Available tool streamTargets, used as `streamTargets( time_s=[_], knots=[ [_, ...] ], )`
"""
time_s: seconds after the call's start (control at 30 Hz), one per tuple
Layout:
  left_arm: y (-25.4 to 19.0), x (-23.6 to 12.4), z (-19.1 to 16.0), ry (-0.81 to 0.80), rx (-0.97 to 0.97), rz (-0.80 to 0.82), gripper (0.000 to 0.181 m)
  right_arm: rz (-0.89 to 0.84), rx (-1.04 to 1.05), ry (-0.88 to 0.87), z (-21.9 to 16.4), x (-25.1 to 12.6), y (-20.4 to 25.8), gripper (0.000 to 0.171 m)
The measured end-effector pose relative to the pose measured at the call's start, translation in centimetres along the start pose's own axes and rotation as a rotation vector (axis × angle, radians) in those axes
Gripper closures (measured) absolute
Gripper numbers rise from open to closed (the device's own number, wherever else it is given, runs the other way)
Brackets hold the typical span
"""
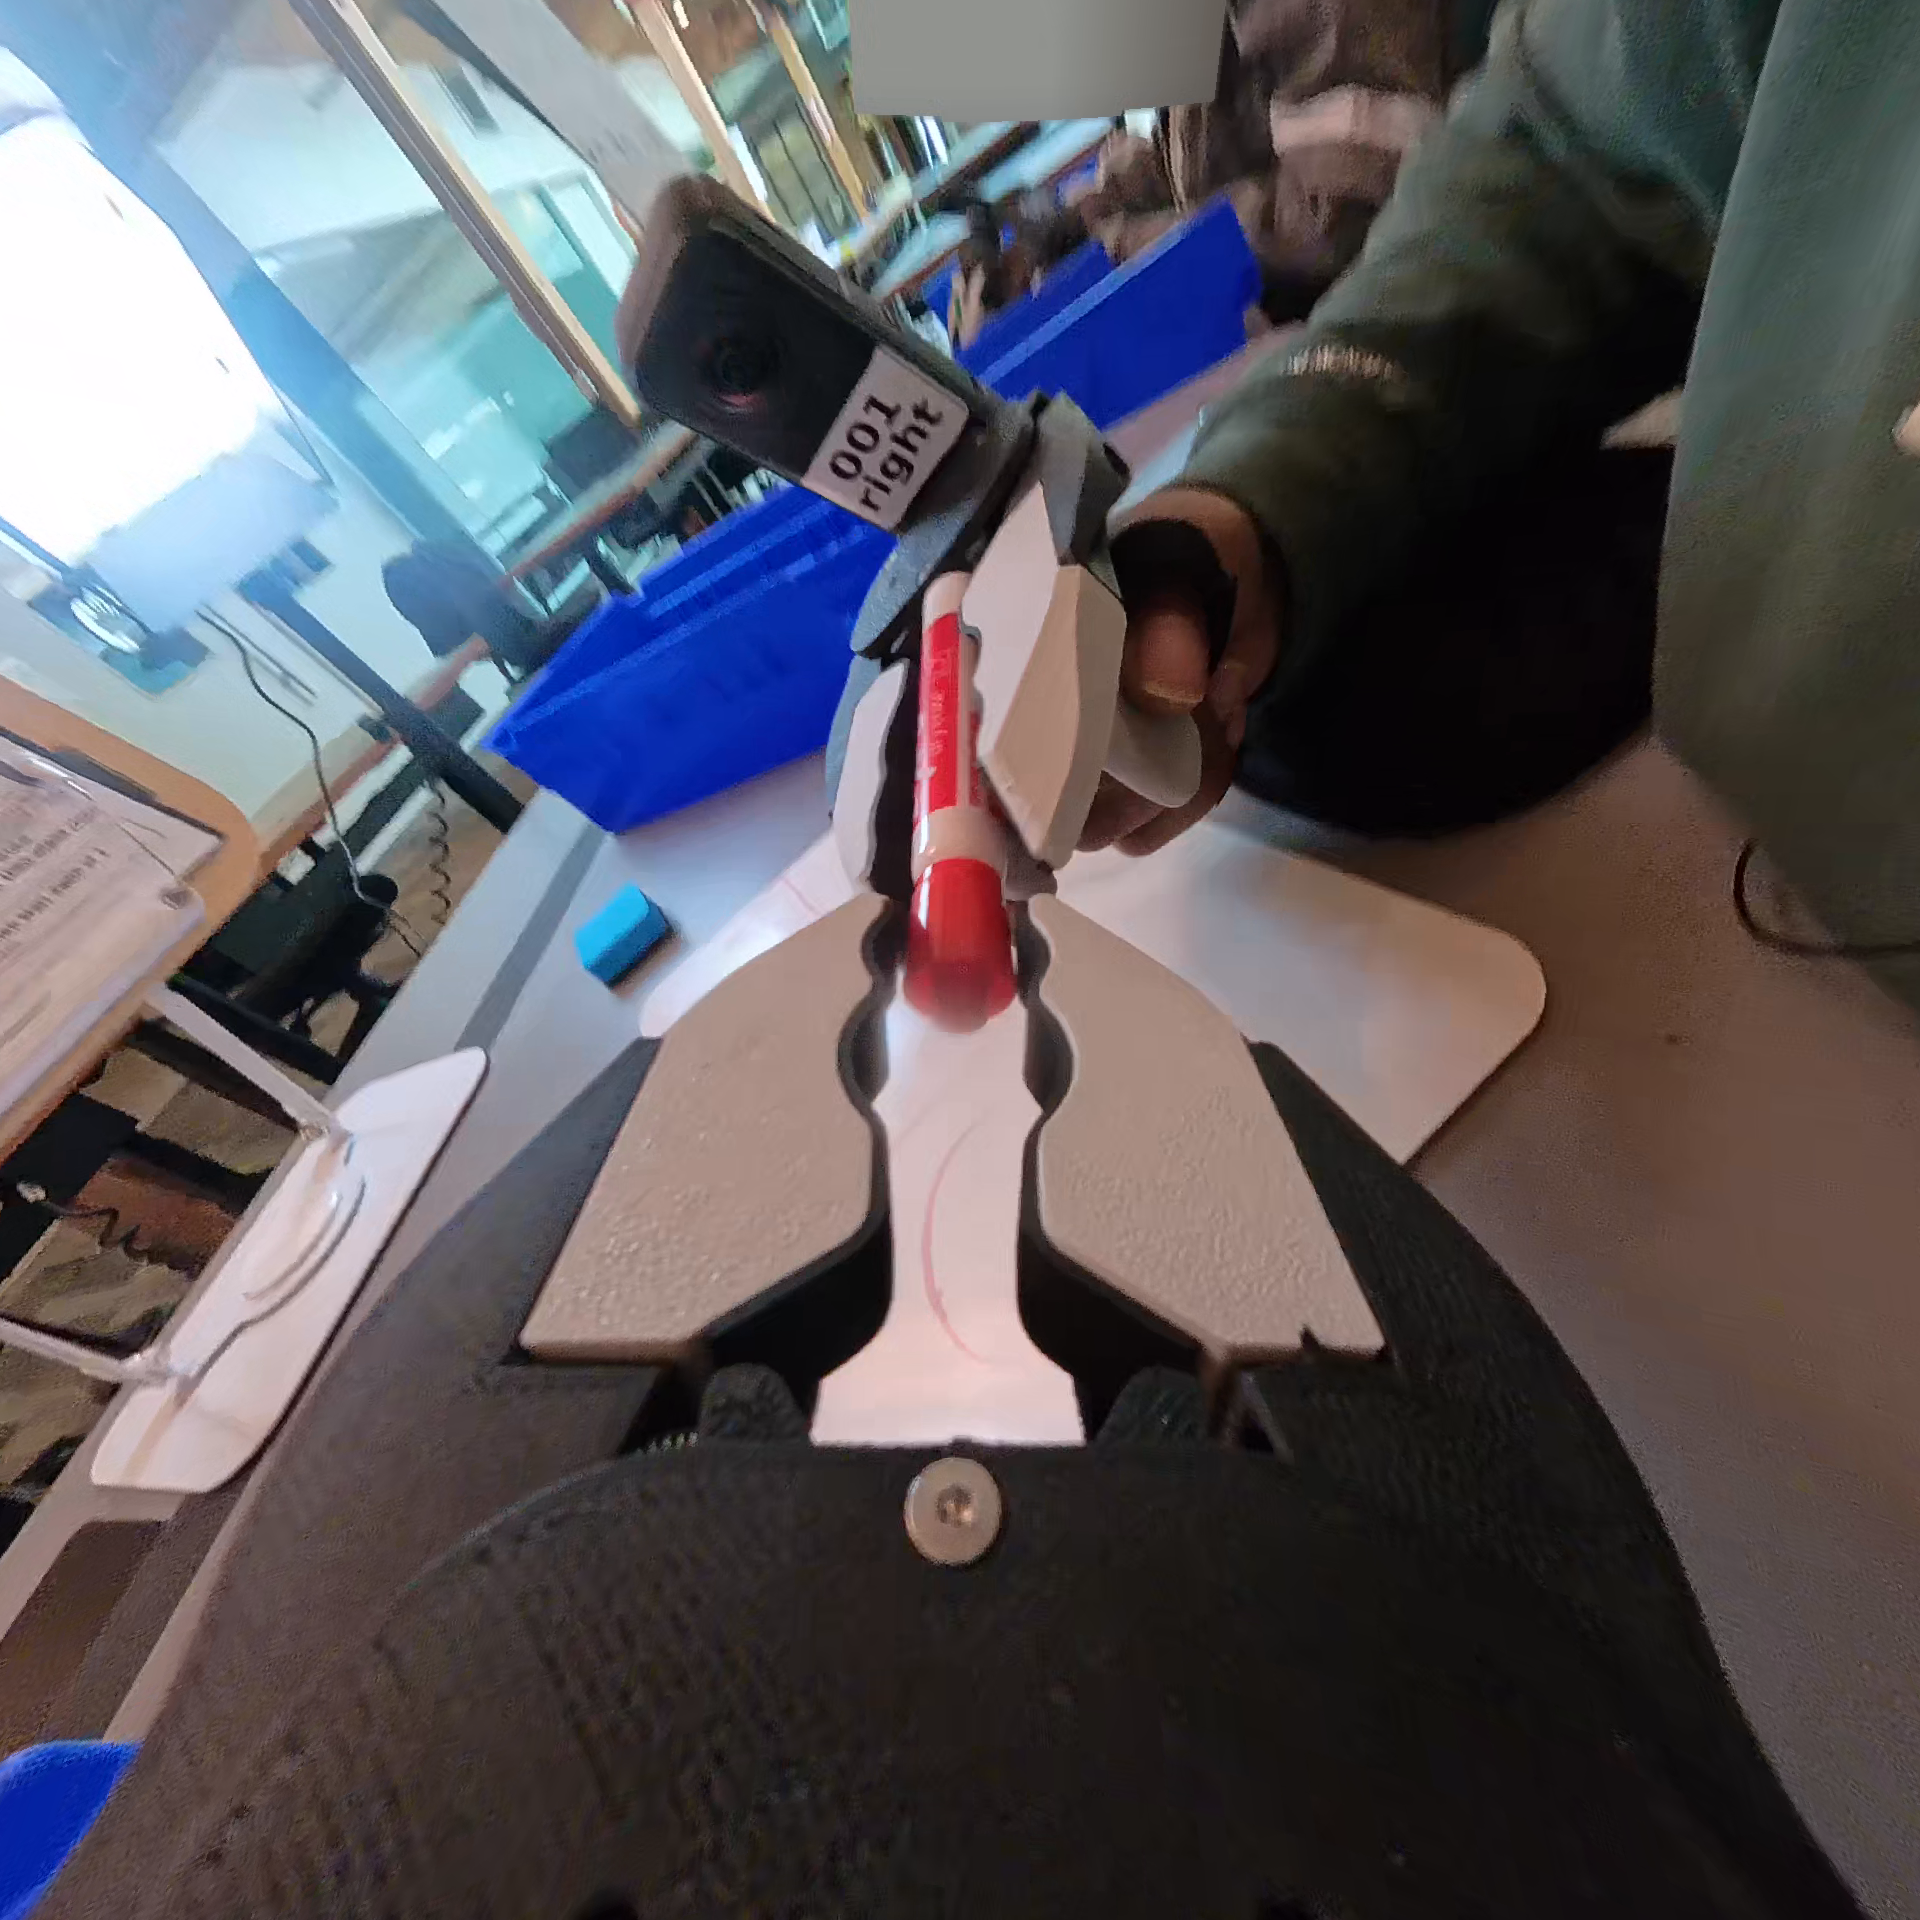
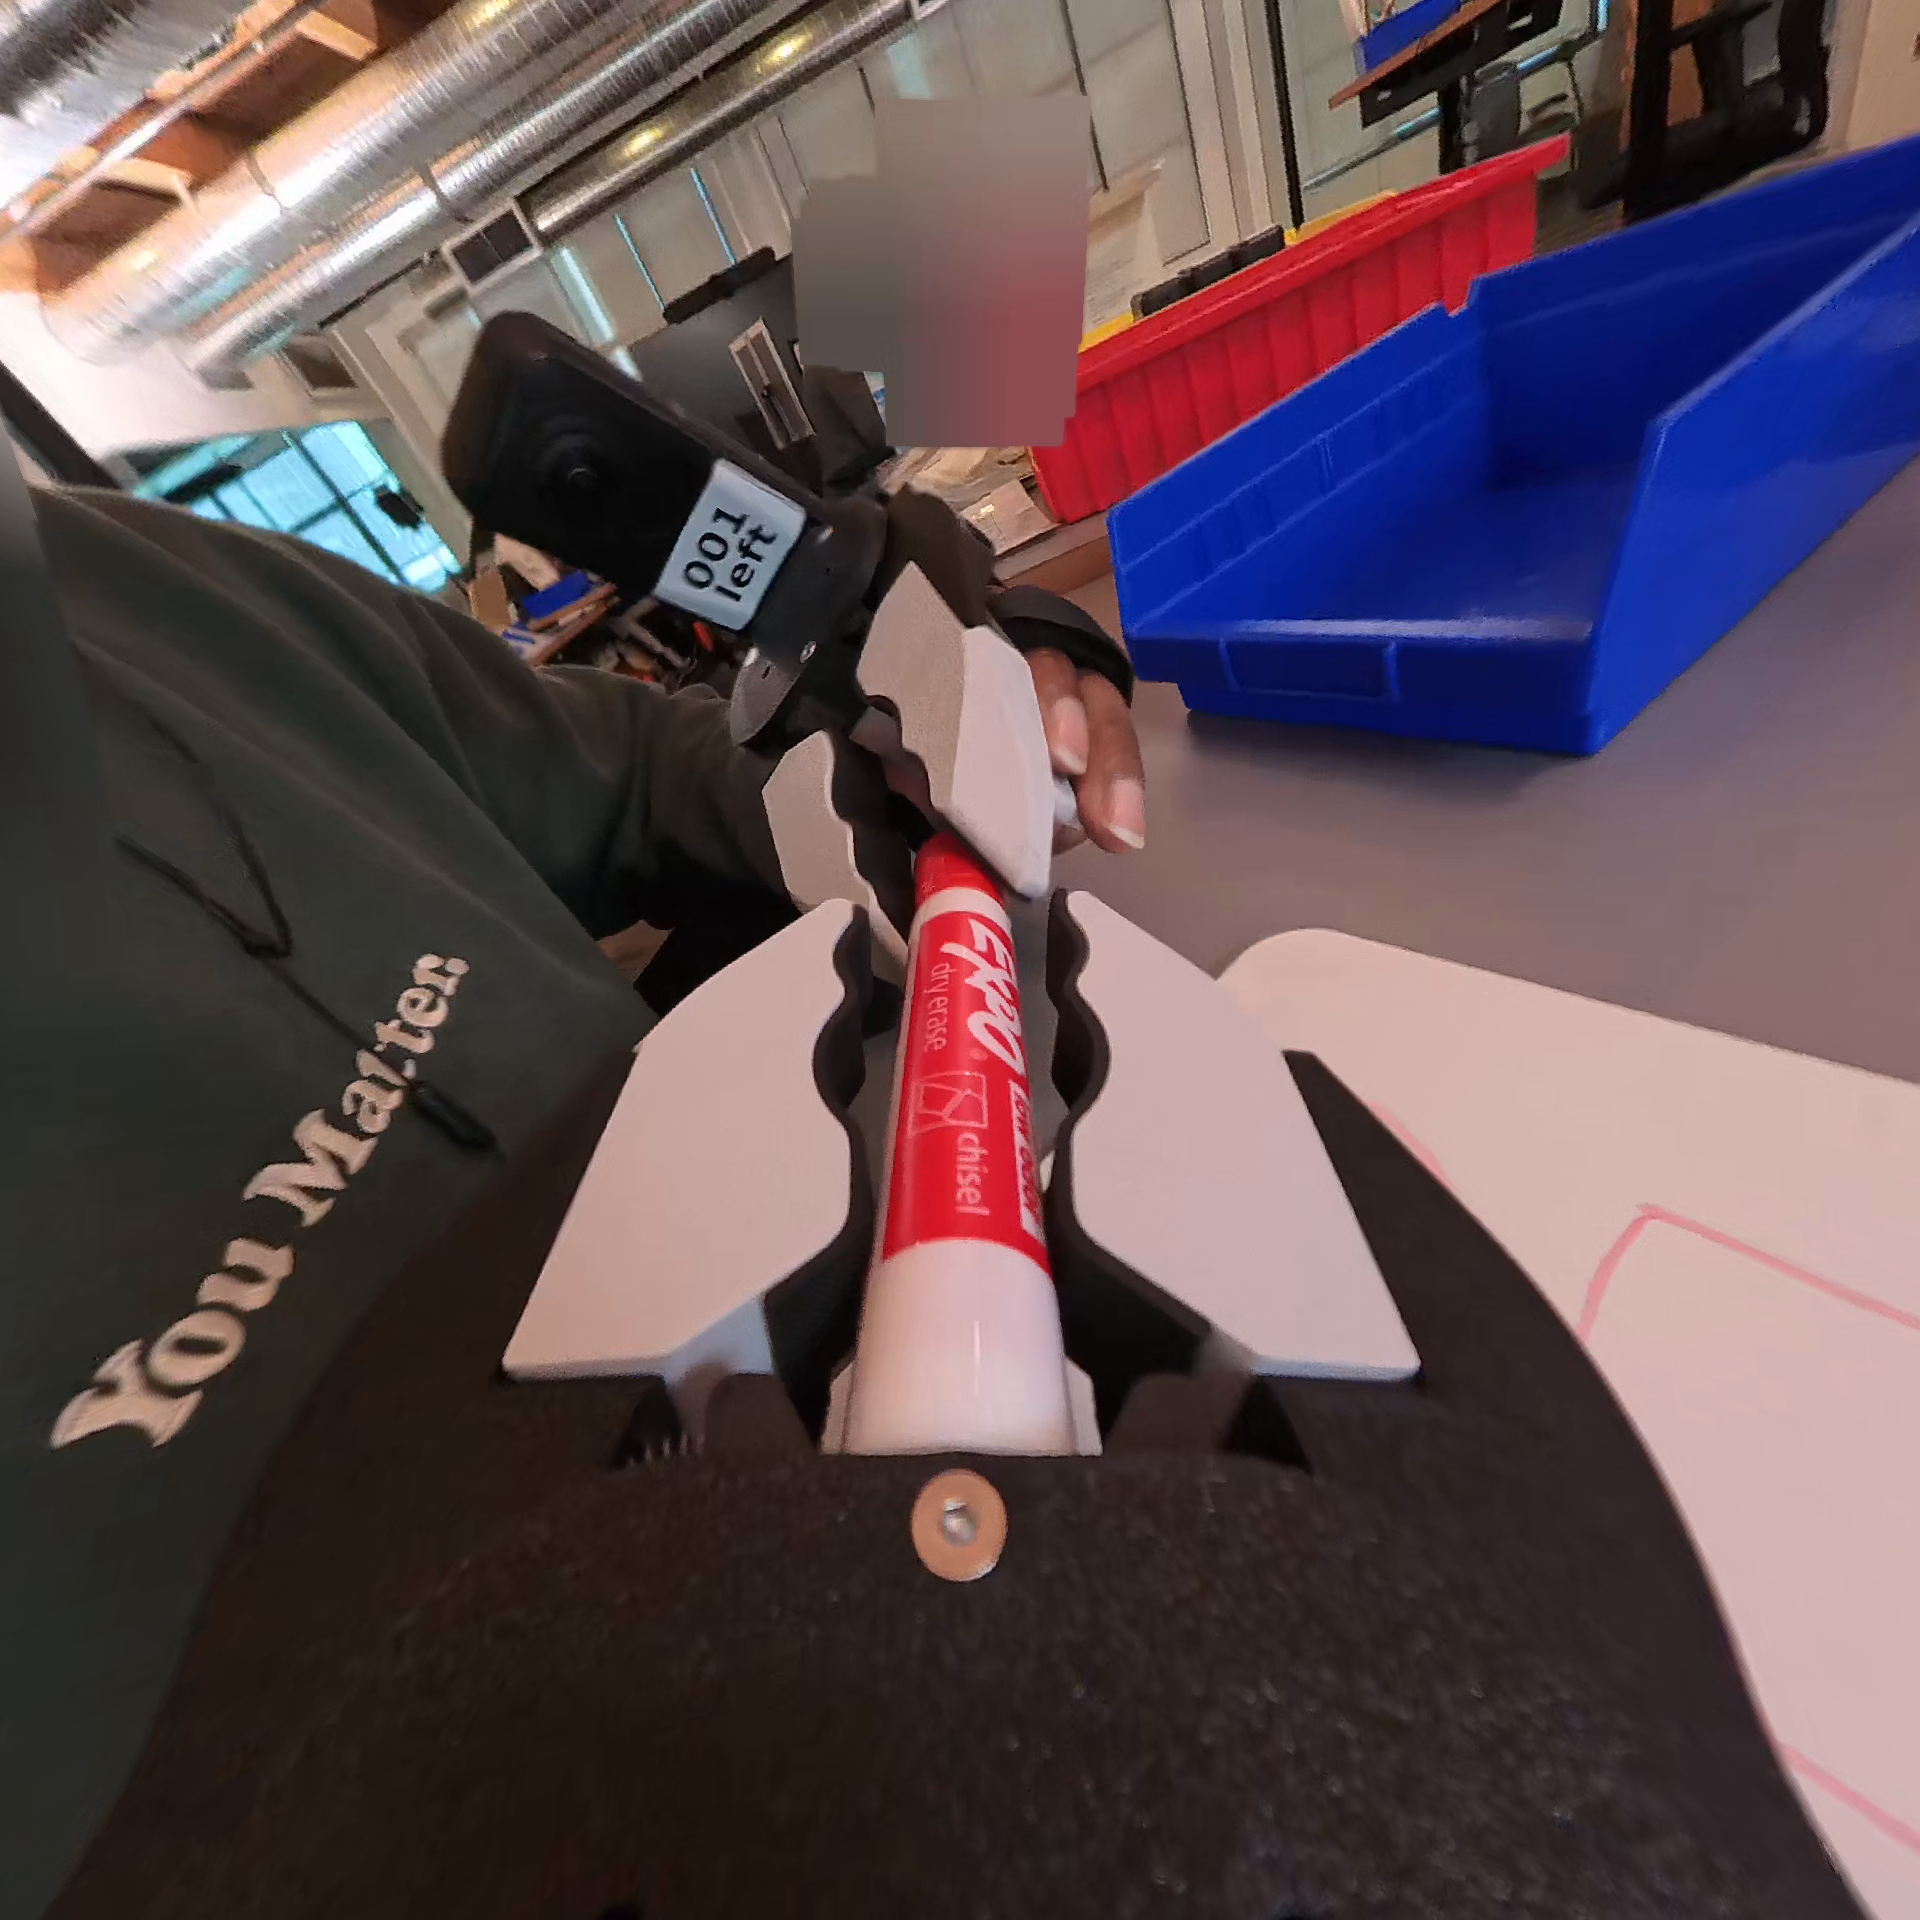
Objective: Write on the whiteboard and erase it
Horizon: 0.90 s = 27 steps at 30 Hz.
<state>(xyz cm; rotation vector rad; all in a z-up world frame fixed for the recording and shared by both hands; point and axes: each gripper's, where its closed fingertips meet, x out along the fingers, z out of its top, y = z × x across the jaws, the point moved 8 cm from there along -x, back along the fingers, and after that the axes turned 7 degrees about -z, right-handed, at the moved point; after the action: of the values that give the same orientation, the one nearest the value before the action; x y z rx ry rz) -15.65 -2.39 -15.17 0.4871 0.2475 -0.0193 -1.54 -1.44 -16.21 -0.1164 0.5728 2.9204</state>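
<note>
Here, the right gripper clamps the marker barrel at frame centre while the left gripper closes around its red cap, likely to recap, above the whiteboard; the eraser lies at mid-left.

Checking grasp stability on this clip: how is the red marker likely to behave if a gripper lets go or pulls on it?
The marker is a smooth, round, rigid barrel, so it would probably roll if dropped on the whiteboard. Its glossy plastic may slip lengthwise in the right gripper. The cap, between the left gripper's fingers, likely pulls off stiffly.
</note>
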Motion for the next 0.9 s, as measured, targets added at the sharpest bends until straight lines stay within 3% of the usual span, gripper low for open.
streamTargets(
  time_s=[0.07,0.13,0.3,0.37,0.47,0.57,0.7,0.77,0.9],
  knots=[
    [0.7,-1.1,0.6,-0.067,-0.033,0.032,0.147,-0.005,-0.087,0.007,1.2,-1.5,0.5,0.138],
    [1.8,-3.0,0.1,-0.116,-0.122,0.086,0.15,-0.128,-0.222,0.02,2.3,-4.7,0.3,0.137],
    [3.8,-6.3,-4.1,-0.082,-0.337,0.236,0.179,-0.731,-0.513,0.134,5.7,-17.5,-2.9,0.137],
    [4.2,-6.3,-4.7,-0.082,-0.374,0.215,0.181,-0.984,-0.603,0.231,7.4,-22.9,-5.7,0.137],
    [4.2,-5.8,-5.0,-0.053,-0.383,0.193,0.181,-1.223,-0.698,0.44,8.6,-29.1,-11.5,0.137],
    [4.1,-5.5,-5.7,-0.004,-0.373,0.216,0.181,-1.287,-0.795,0.694,7.8,-31.5,-17.8,0.136],
    [4.2,-5.8,-6.4,0.029,-0.379,0.27,0.181,-1.231,-0.839,0.96,5.5,-30.9,-24.6,0.137],
    [4.2,-6.0,-6.6,0.039,-0.386,0.281,0.181,-1.203,-0.734,1.005,4.4,-30.8,-26.9,0.137],
    [4.2,-6.0,-7.1,0.043,-0.404,0.282,0.181,-1.169,-0.454,0.917,3.9,-31.3,-28.9,0.131]
  ],
)
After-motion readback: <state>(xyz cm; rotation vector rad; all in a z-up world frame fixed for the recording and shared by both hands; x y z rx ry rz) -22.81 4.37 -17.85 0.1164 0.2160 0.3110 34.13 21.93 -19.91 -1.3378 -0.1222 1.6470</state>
